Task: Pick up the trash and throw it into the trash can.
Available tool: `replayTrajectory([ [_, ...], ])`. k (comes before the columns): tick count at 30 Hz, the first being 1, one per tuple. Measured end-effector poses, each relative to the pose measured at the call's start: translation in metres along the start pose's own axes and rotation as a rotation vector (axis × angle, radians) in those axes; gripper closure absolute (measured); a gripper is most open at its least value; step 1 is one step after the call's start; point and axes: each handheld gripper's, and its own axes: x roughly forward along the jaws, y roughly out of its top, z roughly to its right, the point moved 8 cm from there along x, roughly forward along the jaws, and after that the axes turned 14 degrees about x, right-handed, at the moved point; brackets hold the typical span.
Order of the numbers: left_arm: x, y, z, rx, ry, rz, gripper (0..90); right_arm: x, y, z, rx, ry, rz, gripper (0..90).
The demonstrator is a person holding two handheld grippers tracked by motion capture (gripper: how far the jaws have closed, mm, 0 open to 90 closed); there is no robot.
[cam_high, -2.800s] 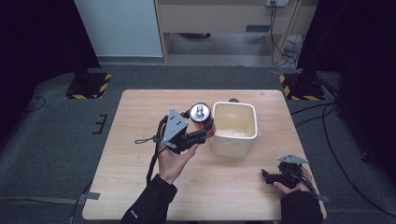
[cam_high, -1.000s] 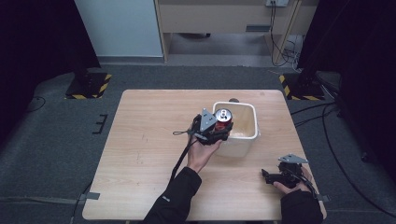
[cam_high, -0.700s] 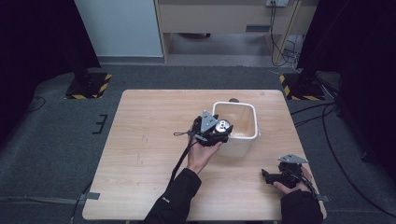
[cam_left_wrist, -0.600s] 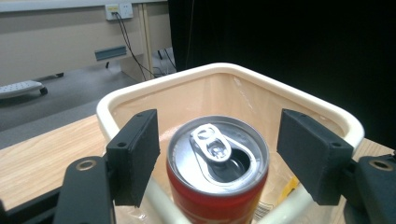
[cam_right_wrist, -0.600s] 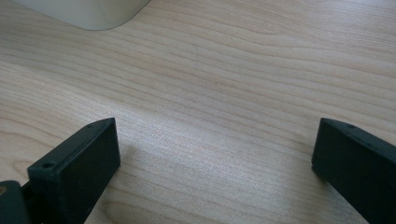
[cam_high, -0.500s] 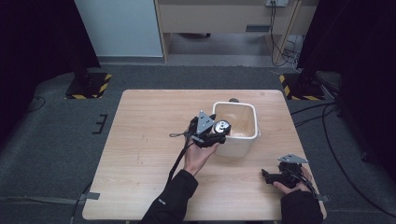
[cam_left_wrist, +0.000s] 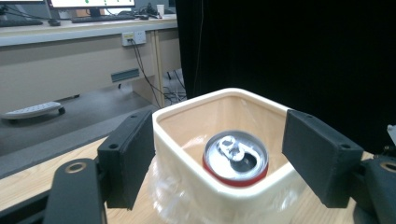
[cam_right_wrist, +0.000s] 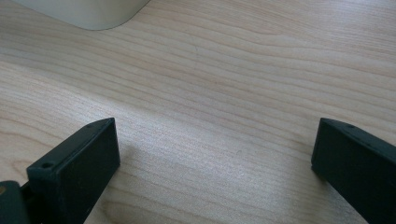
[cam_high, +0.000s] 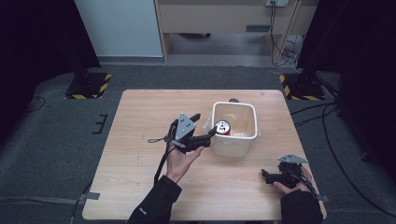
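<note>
Left gripper view: left claw spread, jaws just been opening, nothing pinched. The cream square bin sits right ahead of it, its near wall showing between the two pads, no pad contact visible. Soda can stands upright inside the bin, red body, silver top with pull tab up, just beyond the claw tips and close to the bin's near wall. Clear plastic film bunched against the bin's outer wall, below the claw line.

High view: left claw held above the tabletop, tips pointing at the bin on its left side. Can just past the tips, in the bin's near-left corner. Right claw rests low at the tabletop's near right corner, well apart from bin and can, pointing left.

Right gripper view: right claw spread wide, bare wood between the jaws, bin corner far ahead to upper left.
</note>
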Motion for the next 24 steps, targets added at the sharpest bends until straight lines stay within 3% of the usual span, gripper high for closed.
replayTrajectory([
  [12,-0.041,-0.047,-0.006,-0.009,0.029,-0.082,20.5,0.000,0.000,0.000,-0.001,0.000,0.000,1.2],
  [24,-0.074,-0.108,-0.003,-0.022,0.016,-0.198,17.8,0.000,0.000,0.000,-0.001,0.000,0.000,1.2],
])
